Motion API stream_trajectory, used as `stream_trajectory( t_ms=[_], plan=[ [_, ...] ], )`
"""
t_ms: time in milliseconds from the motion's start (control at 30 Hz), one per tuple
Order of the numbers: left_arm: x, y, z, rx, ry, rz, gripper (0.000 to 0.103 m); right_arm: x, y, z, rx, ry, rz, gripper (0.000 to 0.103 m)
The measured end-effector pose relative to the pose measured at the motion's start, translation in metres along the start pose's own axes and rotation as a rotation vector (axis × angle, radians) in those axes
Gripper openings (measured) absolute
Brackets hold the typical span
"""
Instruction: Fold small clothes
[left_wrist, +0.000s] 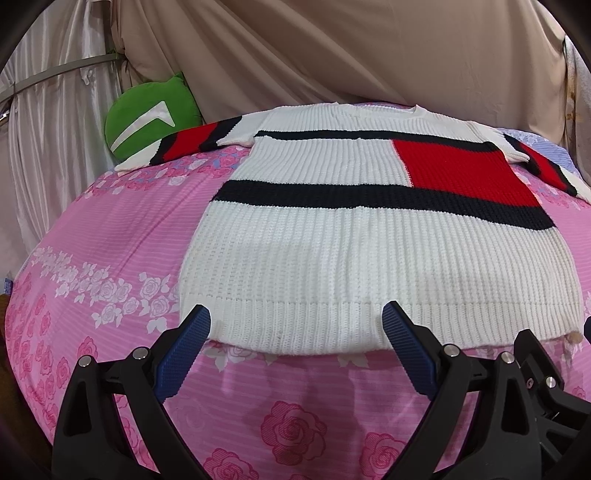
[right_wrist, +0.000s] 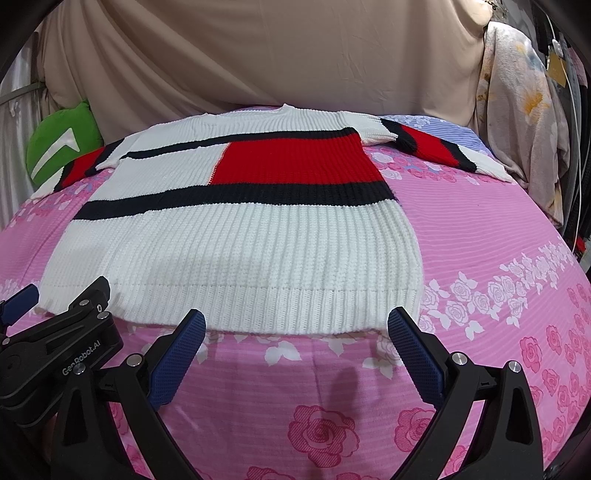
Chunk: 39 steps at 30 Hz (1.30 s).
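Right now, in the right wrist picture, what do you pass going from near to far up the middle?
Right gripper with jaws open → pink rose bedsheet → sweater's white hem → black stripe → red patch → beige curtain.

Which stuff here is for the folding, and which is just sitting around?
For folding: sweater, left claw, right claw, both open.
Just around: green cushion, pink bedsheet, beige curtain, floral cloth.
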<state>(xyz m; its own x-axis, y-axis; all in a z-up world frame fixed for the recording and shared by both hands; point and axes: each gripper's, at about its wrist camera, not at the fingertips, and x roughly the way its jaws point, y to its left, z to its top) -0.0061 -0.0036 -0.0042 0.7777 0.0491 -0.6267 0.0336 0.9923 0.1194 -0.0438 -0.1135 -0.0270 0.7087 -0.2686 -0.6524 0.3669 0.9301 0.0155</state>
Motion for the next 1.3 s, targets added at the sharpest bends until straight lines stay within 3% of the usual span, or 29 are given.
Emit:
stream_trajectory(
  t_ms=[367, 500, 667, 767, 933, 1033, 1300],
  plan=[
    [-0.006, 0.0, 0.003, 0.001, -0.01, 0.039, 0.091, 0.001, -0.001, 0.002, 0.005, 0.003, 0.017, 0.098],
    [-0.029, 0.002, 0.028, -0.008, -0.035, -0.055, 0.09, -0.005, -0.025, 0.021, 0.028, 0.028, 0.181, 0.095],
    [-0.067, 0.011, 0.091, -0.04, -0.209, -0.086, 0.096, -0.013, -0.114, 0.087, 0.135, -0.103, 0.141, 0.097],
    [-0.061, 0.014, 0.125, -0.049, -0.255, -0.066, 0.098, 0.005, -0.179, 0.122, 0.208, -0.162, 0.07, 0.097],
    [-0.014, 0.018, 0.159, -0.07, -0.186, -0.04, 0.098, 0.079, -0.301, 0.161, 0.473, -0.106, 0.078, 0.097],
    [0.016, 0.021, 0.17, -0.09, -0.151, -0.028, 0.098, 0.124, -0.353, 0.17, 0.632, -0.072, 0.045, 0.097],
    [0.072, 0.004, 0.191, -0.074, -0.085, -0.052, 0.097, 0.214, -0.418, 0.181, 0.898, 0.008, 0.064, 0.078]
  ],
)
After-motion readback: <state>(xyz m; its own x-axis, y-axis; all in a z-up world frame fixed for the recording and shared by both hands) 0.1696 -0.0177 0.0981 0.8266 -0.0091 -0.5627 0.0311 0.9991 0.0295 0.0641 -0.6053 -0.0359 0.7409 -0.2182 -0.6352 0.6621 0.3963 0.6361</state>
